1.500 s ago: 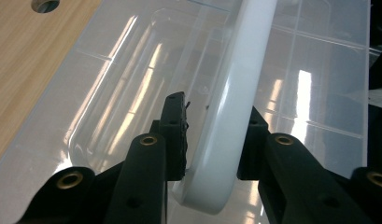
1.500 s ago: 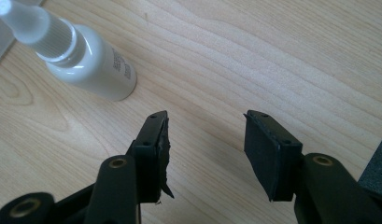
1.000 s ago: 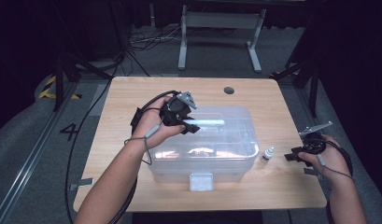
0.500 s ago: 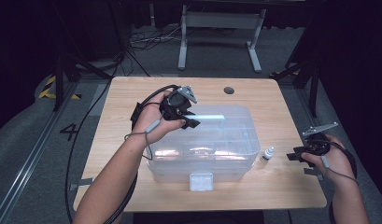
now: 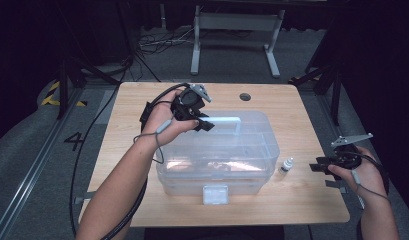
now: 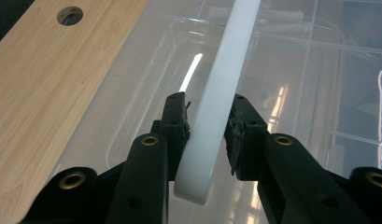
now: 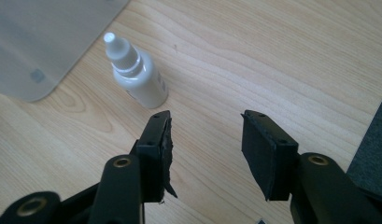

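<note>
- One clear plastic storage bin with a clear lid is sitting mid-table on one wooden table; one white latch is showing on its near side.
- One white handle is standing on the lid; high view is showing it at the bin's far-left part.
- Left gripper is clamping that handle: in the left gripper view both black jaws are pressing the white bar from either side, narrow gap, lid surface under it.
- Left hand is holding the gripper above the bin's far-left corner, one cable trailing off the table's left side.
- One small white dropper bottle is standing upright on the table, just beside the bin's right end, not touching it as far as the high view is showing.
- Right gripper is hovering near the table's right edge, jaws spread wide, holding nothing; bottle is lying just ahead of its left jaw, apart.
- One round hole is sitting in the tabletop's far side.
</note>
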Demonstrator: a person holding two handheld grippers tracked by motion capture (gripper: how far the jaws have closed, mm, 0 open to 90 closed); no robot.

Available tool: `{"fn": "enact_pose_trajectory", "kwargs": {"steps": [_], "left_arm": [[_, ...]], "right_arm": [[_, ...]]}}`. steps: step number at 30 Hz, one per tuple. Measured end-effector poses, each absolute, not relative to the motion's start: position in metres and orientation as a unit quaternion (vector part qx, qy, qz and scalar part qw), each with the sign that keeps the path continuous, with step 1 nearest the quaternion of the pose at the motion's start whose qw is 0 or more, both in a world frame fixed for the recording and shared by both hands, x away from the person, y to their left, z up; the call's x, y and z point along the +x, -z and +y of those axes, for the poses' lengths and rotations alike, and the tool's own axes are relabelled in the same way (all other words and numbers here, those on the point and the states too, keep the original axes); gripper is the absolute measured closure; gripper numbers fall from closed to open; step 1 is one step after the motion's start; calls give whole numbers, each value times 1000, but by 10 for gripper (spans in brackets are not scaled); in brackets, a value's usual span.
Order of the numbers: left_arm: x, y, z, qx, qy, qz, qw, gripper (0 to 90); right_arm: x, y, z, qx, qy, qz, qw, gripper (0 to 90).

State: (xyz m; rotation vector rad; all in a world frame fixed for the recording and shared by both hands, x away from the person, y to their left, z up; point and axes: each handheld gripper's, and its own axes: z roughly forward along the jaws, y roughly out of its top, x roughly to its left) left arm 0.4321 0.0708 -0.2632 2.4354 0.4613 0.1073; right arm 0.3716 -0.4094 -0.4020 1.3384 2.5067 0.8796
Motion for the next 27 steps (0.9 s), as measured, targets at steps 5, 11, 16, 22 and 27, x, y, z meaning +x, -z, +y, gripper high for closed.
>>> {"fn": "enact_pose_trajectory", "kwargs": {"steps": [5,11,16,22,27], "left_arm": [[439,260,71,927,-37,179,327,709],[446,256,71,928,-31,180,325,708],[450,253,71,927,-31,184,327,706],[457,250,71,927,-29,187,324,702],[460,249,71,926,-28,189,325,701]], "right_arm": [[366,395,-410,445,-310,835,92,548],[357,382,-405,425,-337,833,105,558],[352,374,-398,394,-372,833,114,588],[342,361,-386,363,-420,823,119,653],[337,356,-378,340,-457,816,101,710]]}}
